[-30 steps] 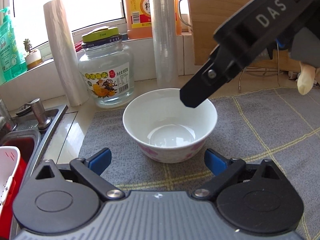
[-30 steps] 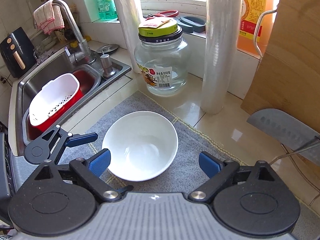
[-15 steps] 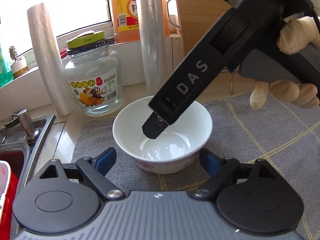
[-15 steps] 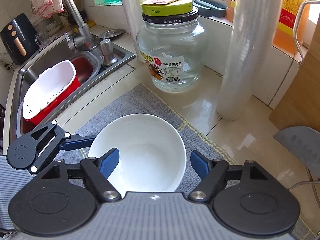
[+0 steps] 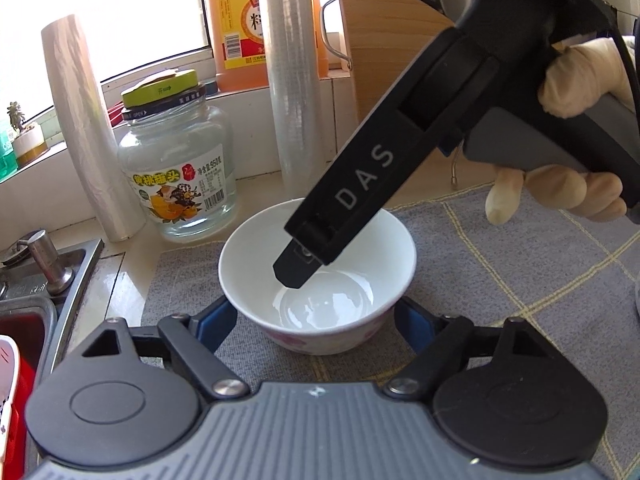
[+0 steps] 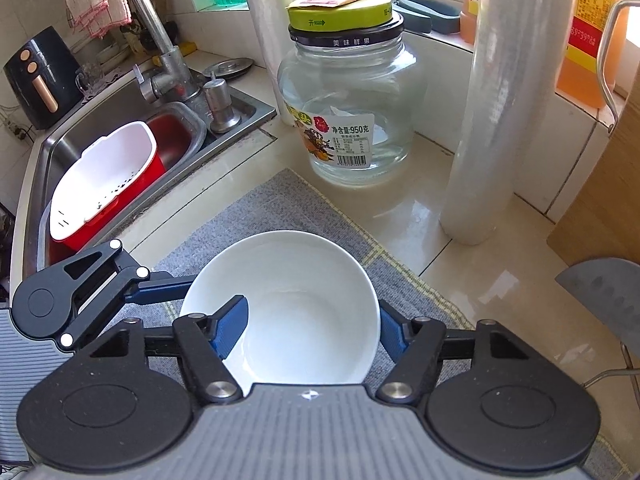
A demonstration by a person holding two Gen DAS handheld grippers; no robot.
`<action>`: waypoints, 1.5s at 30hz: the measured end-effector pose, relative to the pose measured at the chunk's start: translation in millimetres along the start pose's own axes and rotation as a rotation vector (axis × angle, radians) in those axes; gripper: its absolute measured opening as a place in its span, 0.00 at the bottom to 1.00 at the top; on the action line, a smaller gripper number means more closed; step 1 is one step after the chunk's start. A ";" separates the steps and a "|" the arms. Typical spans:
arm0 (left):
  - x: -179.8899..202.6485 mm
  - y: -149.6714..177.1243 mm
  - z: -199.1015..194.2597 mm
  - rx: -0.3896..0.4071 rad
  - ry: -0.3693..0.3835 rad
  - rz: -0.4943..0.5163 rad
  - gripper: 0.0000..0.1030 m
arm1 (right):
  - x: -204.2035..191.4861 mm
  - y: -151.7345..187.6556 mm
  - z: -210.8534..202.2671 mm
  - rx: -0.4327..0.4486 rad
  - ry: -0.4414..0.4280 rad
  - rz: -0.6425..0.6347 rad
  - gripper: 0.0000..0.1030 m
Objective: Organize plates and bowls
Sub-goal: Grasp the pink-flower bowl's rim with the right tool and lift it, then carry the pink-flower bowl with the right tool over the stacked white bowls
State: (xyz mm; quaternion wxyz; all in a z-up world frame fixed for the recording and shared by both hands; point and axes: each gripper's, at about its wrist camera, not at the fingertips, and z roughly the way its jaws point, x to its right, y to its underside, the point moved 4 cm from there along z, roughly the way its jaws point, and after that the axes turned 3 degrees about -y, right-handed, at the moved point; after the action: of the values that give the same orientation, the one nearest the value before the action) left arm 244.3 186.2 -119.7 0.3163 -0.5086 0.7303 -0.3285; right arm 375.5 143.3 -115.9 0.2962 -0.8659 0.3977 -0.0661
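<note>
A white bowl [image 5: 320, 276] with a pink pattern on its outer wall stands on a grey mat [image 5: 500, 272]. My left gripper [image 5: 314, 328] is open, its blue fingers on either side of the bowl's base. My right gripper [image 6: 312, 332] is open and reaches down from above: its left finger [image 6: 230, 330] is inside the bowl [image 6: 296, 312], its right finger outside the wall. In the left wrist view the right gripper's finger [image 5: 304, 264] dips into the bowl.
A glass jar [image 5: 180, 168] with a green lid, two rolls of cling film [image 5: 292, 76] and an orange bottle [image 5: 244, 24] stand behind the bowl. A sink [image 6: 132, 120] with a red and white basket [image 6: 104, 184] lies left. A cleaver [image 6: 600, 300] lies right.
My right gripper has come down over the bowl, one finger now inside it. My left gripper has moved closer, its fingers now beside the bowl's base.
</note>
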 end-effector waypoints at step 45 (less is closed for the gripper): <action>67.8 -20.9 -102.6 0.024 0.136 0.137 0.83 | -36.4 81.8 -127.8 0.121 0.064 0.072 0.72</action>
State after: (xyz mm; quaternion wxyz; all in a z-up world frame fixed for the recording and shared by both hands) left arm 154.6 132.4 -51.7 0.2938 -0.4302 0.7790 -0.3488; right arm 253.0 69.3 -53.5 0.3371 -0.8291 0.4330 -0.1070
